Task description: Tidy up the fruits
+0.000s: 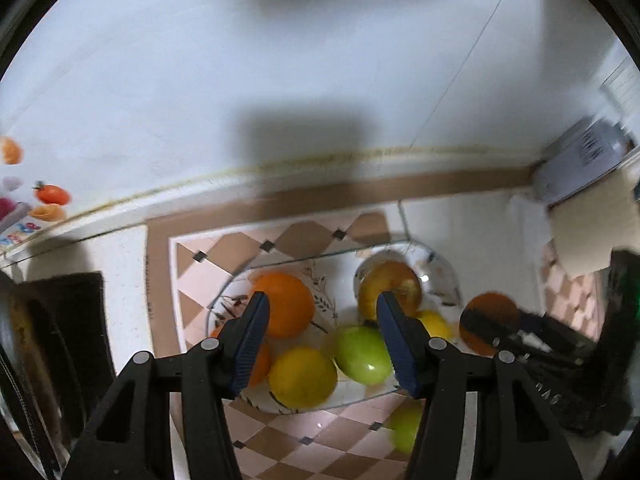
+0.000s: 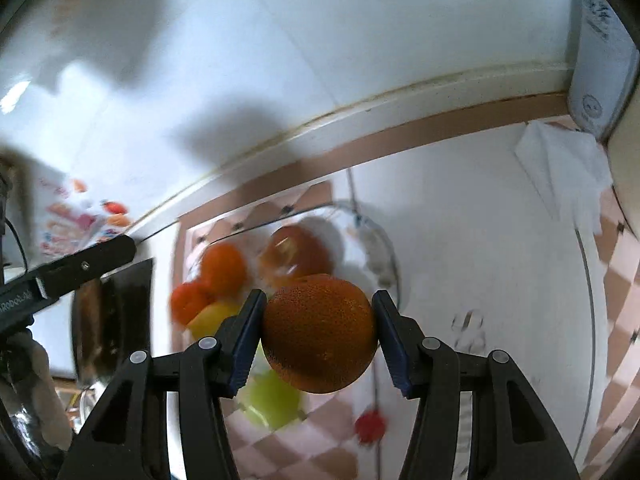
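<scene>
A glass plate (image 1: 240, 280) holds an orange (image 1: 286, 304), a brown-red apple (image 1: 390, 284), a yellow lemon (image 1: 302, 376) and a green apple (image 1: 362, 354). My left gripper (image 1: 322, 312) hovers open and empty above them. My right gripper (image 2: 318, 308) is shut on a dark orange (image 2: 320, 332) and holds it above the plate's right side (image 2: 384, 240). The right gripper with its orange also shows in the left wrist view (image 1: 490, 320). A second green fruit (image 1: 406, 426) lies under the glass, near the left gripper's right finger.
The plate sits on a checkered tile surface (image 1: 320, 440) by a white wall. A white container (image 2: 600, 48) and folded paper (image 2: 560, 168) stand at the far right. A dark object (image 1: 72, 340) lies at the left. A small red item (image 2: 370, 426) lies low in the right wrist view.
</scene>
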The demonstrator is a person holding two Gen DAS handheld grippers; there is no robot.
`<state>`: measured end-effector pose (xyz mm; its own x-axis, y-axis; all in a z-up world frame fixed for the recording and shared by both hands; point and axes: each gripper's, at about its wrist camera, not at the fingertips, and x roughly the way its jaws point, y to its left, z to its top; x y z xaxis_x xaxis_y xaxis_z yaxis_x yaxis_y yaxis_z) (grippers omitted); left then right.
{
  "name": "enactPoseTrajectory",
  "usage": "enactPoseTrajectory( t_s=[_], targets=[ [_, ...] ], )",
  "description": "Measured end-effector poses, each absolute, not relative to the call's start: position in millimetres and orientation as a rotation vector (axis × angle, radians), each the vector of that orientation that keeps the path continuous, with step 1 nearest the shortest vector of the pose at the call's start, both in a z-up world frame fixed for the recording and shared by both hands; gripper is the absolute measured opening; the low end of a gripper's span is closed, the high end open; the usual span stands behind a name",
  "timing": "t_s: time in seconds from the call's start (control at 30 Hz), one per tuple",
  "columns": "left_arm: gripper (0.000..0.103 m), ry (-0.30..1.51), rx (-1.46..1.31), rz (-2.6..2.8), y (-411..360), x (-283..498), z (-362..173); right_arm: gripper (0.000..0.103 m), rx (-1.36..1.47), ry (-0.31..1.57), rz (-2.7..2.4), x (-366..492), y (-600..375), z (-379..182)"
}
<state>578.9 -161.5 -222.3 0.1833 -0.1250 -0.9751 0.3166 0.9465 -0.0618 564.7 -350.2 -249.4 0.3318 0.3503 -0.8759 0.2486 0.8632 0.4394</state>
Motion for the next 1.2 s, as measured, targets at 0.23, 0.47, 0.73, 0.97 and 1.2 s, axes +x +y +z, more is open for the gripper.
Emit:
enactPoseTrajectory(
  t_s=[0.23,0.47,0.73,0.97,1.2],
  targets=[
    [0.054,1.441,0.154,-0.250,-157,568,-266,0.058,0.571,1.298,0.098,589,-353,-282],
    [0.090,1.422,0.109,-0.235,-124,483,-247,0.098,0.504,1.384,0.234,476,-389,-248],
    [0.092,1.637,0.082,-0.270,-122,390,-313,0.097,0.549,1.508,0.244,369,-344,-281],
    [0.092,1.612,0.057,-0.212,-116,384,-314,0.070,0.562,1.421,0.214,391,-321,-287],
    [0.092,1.497,0.199,-0.328,-180,390,-293,0.070,0.590,1.258,-0.121,376,-423,-258]
  ],
)
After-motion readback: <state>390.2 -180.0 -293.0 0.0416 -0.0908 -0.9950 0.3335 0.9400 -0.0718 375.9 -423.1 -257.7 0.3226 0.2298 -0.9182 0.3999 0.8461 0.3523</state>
